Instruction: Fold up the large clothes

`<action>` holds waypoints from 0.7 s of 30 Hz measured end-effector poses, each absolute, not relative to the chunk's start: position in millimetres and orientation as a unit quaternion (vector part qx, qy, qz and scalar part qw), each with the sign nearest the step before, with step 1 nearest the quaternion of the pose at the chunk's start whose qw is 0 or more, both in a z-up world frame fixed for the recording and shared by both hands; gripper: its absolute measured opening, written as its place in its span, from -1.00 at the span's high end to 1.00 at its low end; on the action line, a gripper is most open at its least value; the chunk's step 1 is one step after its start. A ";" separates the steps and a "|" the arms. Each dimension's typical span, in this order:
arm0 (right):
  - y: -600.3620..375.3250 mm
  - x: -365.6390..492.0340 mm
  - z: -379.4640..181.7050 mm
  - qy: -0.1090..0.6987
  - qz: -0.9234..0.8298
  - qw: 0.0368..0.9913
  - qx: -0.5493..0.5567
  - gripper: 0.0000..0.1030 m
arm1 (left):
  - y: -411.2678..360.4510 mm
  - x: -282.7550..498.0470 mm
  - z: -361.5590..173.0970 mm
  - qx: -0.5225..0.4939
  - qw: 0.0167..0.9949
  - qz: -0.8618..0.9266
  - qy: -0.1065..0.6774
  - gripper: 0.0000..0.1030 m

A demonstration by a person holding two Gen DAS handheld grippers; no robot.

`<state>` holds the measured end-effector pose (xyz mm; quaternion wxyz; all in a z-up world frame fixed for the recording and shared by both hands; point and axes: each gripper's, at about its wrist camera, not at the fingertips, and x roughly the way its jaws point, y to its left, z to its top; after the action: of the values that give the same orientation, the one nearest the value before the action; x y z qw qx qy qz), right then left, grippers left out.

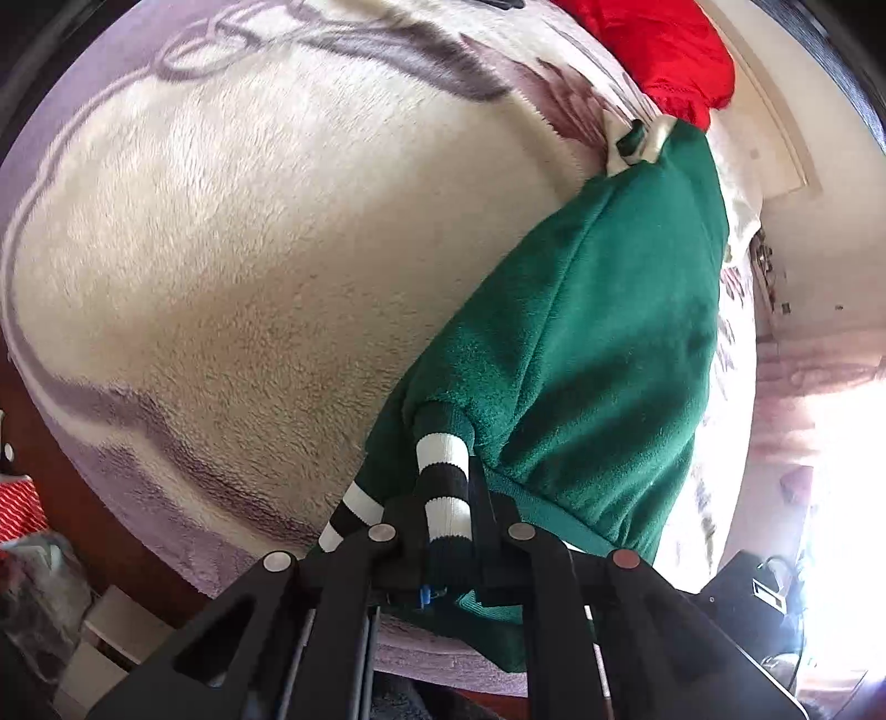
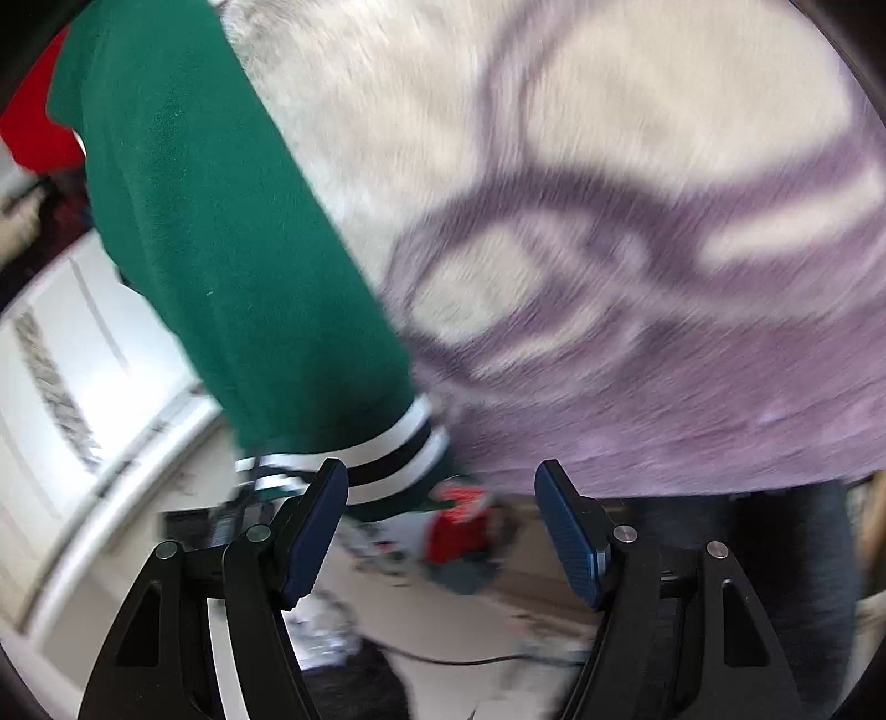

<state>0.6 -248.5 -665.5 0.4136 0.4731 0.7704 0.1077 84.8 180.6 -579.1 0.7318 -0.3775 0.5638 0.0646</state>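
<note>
Your left gripper (image 1: 448, 531) is clamping the striped cuff (image 1: 443, 476) of the green fleece garment (image 1: 598, 343), which is lying on the plush blanket (image 1: 249, 249). Your right gripper (image 2: 440, 531) is hanging open, empty. The fleece looks soft and floppy; the ribbed cuffs are probably giving the firmest hold.

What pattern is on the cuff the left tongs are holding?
Black and white stripes on the cuff, clearest in the left wrist view.

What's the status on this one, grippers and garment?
Left gripper shut on striped cuff of green garment. Right gripper open, empty, off the blanket edge. Red item beyond the garment.
</note>
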 end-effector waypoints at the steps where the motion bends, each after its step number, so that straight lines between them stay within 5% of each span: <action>1: -242.7 -5.7 -670.4 0.757 0.112 0.400 0.505 -0.40 | 180.3 82.5 -579.1 -0.388 0.728 0.059 0.562 0.80; 4: -225.4 -19.3 -684.5 0.711 0.117 0.371 0.586 -0.36 | 172.0 75.4 -563.7 -0.415 0.721 0.065 0.551 0.66; 5: -225.3 -20.5 -686.8 0.707 0.108 0.368 0.594 0.11 | 171.7 68.4 -559.6 -0.430 0.715 0.072 0.547 0.55; 6: -223.9 -26.5 -690.0 0.710 0.085 0.374 0.591 0.84 | 171.3 62.0 -555.9 -0.439 0.708 0.082 0.547 0.43; 8: -224.0 -40.1 -691.1 0.712 0.062 0.375 0.590 0.89 | 169.3 49.5 -553.4 -0.454 0.695 0.098 0.549 -0.26; 9: -226.2 -45.5 -687.3 0.720 0.056 0.381 0.577 0.90 | 164.7 39.5 -550.6 -0.461 0.691 0.106 0.547 -0.34; 15: -221.5 -45.9 -652.1 0.760 0.085 0.449 0.463 0.92 | 122.9 26.8 -572.5 -0.536 0.650 0.082 0.533 -0.34; 21: -196.4 -21.9 -647.3 0.746 0.136 0.457 0.464 0.79 | 87.4 65.0 -628.6 -0.596 0.597 0.080 0.532 -0.35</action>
<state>-21.9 -196.4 -647.3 0.4569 0.4643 0.7464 0.1362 65.0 87.4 -628.6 0.5967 -0.5957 0.5316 0.0803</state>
